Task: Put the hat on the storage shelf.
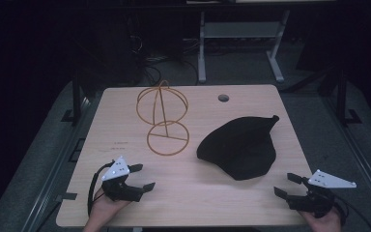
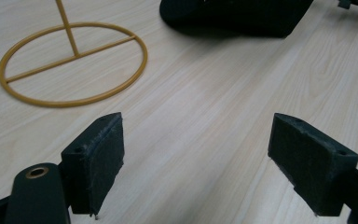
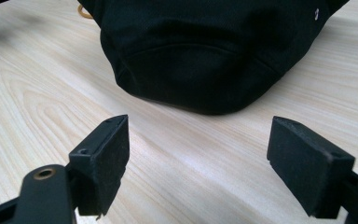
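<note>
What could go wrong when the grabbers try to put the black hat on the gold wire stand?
1. The black hat is floppy and lies flat, so the open right hand-held gripper might pinch only the brim and let it sag or slip.
2. The gold wire stand looks thin and light; a bump from the hat or the open left hand-held gripper could tip it over.
</note>
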`<state>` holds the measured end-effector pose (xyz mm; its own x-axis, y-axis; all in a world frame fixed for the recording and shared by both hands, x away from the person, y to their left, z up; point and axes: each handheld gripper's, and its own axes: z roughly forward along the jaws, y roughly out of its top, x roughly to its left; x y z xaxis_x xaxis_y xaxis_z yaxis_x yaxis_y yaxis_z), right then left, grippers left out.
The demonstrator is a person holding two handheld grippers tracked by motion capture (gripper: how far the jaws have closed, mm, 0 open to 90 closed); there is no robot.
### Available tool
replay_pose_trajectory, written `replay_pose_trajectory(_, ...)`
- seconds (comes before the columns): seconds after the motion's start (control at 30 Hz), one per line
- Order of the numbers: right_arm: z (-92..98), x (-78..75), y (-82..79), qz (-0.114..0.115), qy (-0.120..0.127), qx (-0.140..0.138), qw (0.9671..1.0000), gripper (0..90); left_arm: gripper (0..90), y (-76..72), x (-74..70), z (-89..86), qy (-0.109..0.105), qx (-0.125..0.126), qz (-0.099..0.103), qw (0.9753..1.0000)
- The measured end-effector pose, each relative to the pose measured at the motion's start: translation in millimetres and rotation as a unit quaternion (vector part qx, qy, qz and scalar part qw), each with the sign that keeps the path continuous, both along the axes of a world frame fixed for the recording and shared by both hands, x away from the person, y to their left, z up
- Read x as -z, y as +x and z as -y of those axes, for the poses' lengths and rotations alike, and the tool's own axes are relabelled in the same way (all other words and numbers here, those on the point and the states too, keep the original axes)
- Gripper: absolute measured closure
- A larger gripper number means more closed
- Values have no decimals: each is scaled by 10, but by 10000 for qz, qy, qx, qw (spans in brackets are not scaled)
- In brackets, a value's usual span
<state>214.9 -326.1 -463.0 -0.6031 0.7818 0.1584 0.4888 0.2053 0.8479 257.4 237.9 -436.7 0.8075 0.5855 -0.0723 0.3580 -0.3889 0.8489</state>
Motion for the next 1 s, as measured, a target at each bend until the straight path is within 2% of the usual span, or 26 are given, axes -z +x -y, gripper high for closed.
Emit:
replay_pose_trajectory(0.27, 10, 1, -26, 3, 9, 9, 10000, 203, 179, -5, -40, 117, -7, 184, 41, 9998)
replay_pose_trajectory(0.47, 4, -6, -34, -3, -8, 4, 10000, 203, 183, 40, -138, 240, -55, 403, 84, 9991)
replay_pose_trajectory(0.73, -5, -12, -36, -32, -66, -57, 10000, 198, 184, 129, -270, 548, -41, 693, 184, 9974)
replay_pose_trajectory(0.77, -5, -15, -40, -30, -76, -56, 10000, 198, 184, 129, -270, 548, -41, 693, 184, 9974)
replay_pose_trajectory(0.8, -4, -18, -44, -22, -77, -63, 9999, 198, 184, 164, -284, 628, -28, 765, 175, 9969)
replay_pose_trajectory(1.0, 5, -19, -50, -20, -54, -76, 10000, 198, 185, 260, -271, 848, 46, 953, 86, 9954)
